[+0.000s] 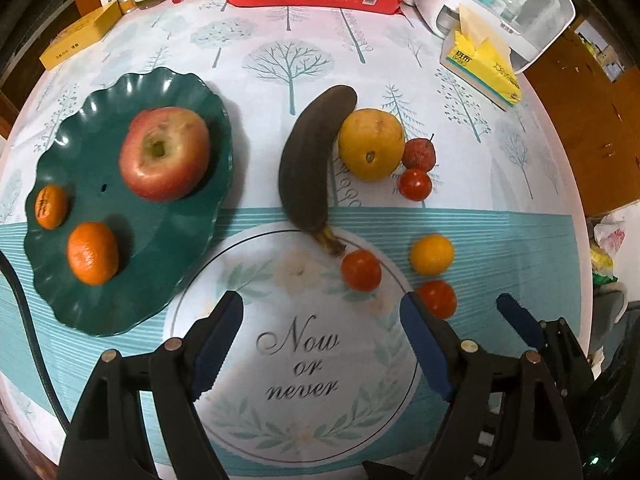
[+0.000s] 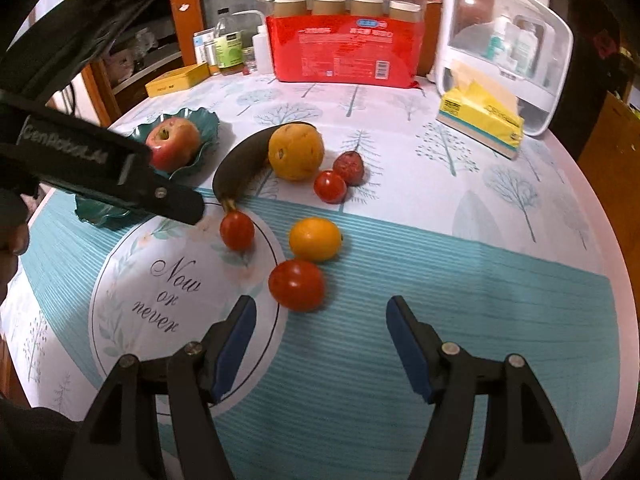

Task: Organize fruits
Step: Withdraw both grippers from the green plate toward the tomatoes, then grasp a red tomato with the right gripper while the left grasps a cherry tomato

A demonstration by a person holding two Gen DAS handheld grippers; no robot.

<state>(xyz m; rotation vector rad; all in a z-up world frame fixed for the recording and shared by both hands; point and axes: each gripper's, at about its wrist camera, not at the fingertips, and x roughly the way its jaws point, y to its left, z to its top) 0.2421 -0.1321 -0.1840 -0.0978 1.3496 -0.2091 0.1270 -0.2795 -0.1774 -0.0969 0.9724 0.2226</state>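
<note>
A green scalloped plate (image 1: 92,304) (image 2: 206,120) holds a red apple (image 1: 165,153) (image 2: 173,143), a mandarin (image 1: 93,253) and a small orange fruit (image 1: 50,206). On the cloth lie a dark brown banana (image 1: 306,160) (image 2: 240,160), a yellow pear (image 1: 371,144) (image 2: 296,152), a small orange (image 1: 432,254) (image 2: 315,239), three tomatoes (image 1: 361,270) (image 2: 296,285) and a dark red fruit (image 1: 418,153) (image 2: 349,168). My left gripper (image 1: 322,336) is open and empty above the "Now or never" print. My right gripper (image 2: 320,328) is open and empty just short of the nearest tomato.
At the back stand a red package (image 2: 344,52), a white storage case (image 2: 504,48), a yellow tissue box (image 2: 480,122), a yellow box (image 2: 178,80) and several bottles (image 2: 228,52). The left gripper's body (image 2: 100,168) crosses the right wrist view over the plate.
</note>
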